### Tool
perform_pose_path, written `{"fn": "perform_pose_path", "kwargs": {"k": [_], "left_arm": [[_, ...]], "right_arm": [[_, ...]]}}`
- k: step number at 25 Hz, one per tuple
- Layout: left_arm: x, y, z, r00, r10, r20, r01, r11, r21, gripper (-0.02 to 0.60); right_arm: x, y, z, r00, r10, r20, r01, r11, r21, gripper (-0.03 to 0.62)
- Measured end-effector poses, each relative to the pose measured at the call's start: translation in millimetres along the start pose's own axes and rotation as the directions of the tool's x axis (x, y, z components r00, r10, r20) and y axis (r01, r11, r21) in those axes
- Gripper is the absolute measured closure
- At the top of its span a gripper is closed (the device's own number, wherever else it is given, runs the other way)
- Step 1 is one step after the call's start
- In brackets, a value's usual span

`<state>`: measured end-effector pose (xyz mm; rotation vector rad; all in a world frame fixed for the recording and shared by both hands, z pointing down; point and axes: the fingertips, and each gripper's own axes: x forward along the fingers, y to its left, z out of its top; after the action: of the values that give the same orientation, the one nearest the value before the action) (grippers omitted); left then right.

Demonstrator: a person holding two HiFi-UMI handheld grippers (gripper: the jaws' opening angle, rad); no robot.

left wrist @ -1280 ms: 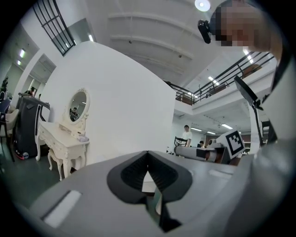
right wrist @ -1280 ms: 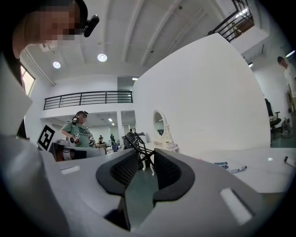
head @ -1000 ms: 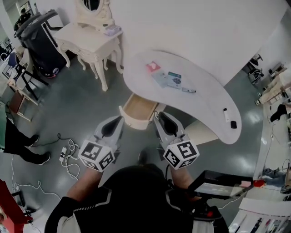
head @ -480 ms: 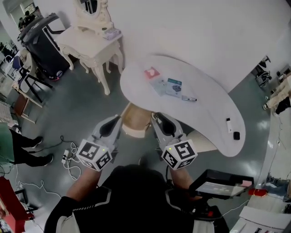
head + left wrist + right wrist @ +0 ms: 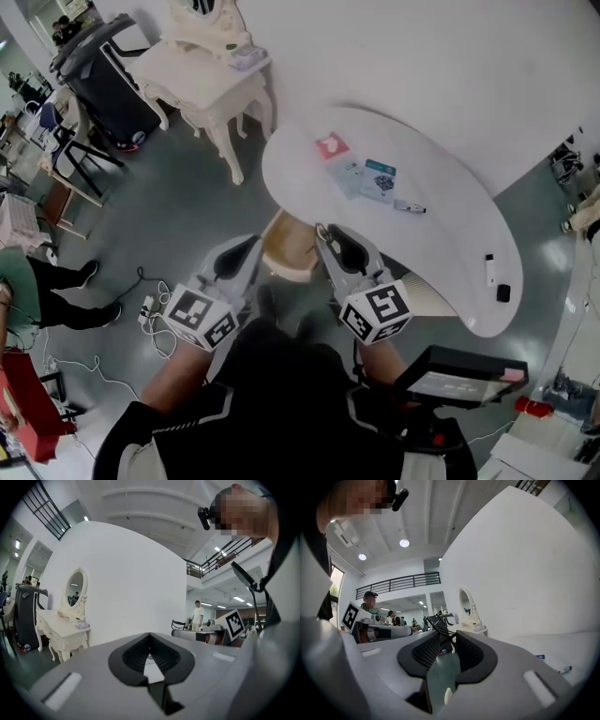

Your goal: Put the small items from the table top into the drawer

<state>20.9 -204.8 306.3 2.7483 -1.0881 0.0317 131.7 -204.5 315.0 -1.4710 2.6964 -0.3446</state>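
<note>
The white curved table (image 5: 441, 187) carries a red packet (image 5: 330, 146), two blue-printed cards (image 5: 367, 178), a marker (image 5: 410, 207), a small white item (image 5: 488, 270) and a small black item (image 5: 503, 293). Its wooden drawer (image 5: 286, 246) stands pulled out at the near edge. My left gripper (image 5: 251, 242) is level just left of the drawer, tips together and empty (image 5: 150, 635). My right gripper (image 5: 322, 231) hovers at the drawer's right side, open with nothing between its fingers (image 5: 446, 637). In the right gripper view the marker (image 5: 564, 669) and a card (image 5: 539, 656) lie far right.
A cream dressing table with an oval mirror (image 5: 211, 66) stands beyond the table to the left, a black cart (image 5: 103, 80) beside it. Cables and a power strip (image 5: 150, 309) lie on the grey floor. A person's legs (image 5: 56, 291) are at the left.
Both grippers have moved forward with the person, nearer to the table. The drawer now sits close between their tips. The jaws look the same.
</note>
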Motion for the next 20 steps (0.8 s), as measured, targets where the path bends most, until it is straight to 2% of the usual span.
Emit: {"fn": "perform_pose_path", "kwargs": {"k": [5,12,20], "left_arm": [[8,25,0,1.0,0.012,0.01,-0.012,1.0,-0.025,0.581],[20,56,13,0.999,0.013,0.04,-0.012,1.0,-0.02,0.581],[27,80,2,1.0,0.013,0.019,-0.012,0.999,-0.047,0.581]], "right_arm": [[20,-5,2,1.0,-0.008,-0.002,0.008,1.0,0.0,0.491],[54,-10,6,1.0,-0.013,-0.019,0.013,1.0,-0.013,0.491],[85,-17,-9,0.998,-0.011,-0.055,0.011,1.0,0.004,0.49]]}}
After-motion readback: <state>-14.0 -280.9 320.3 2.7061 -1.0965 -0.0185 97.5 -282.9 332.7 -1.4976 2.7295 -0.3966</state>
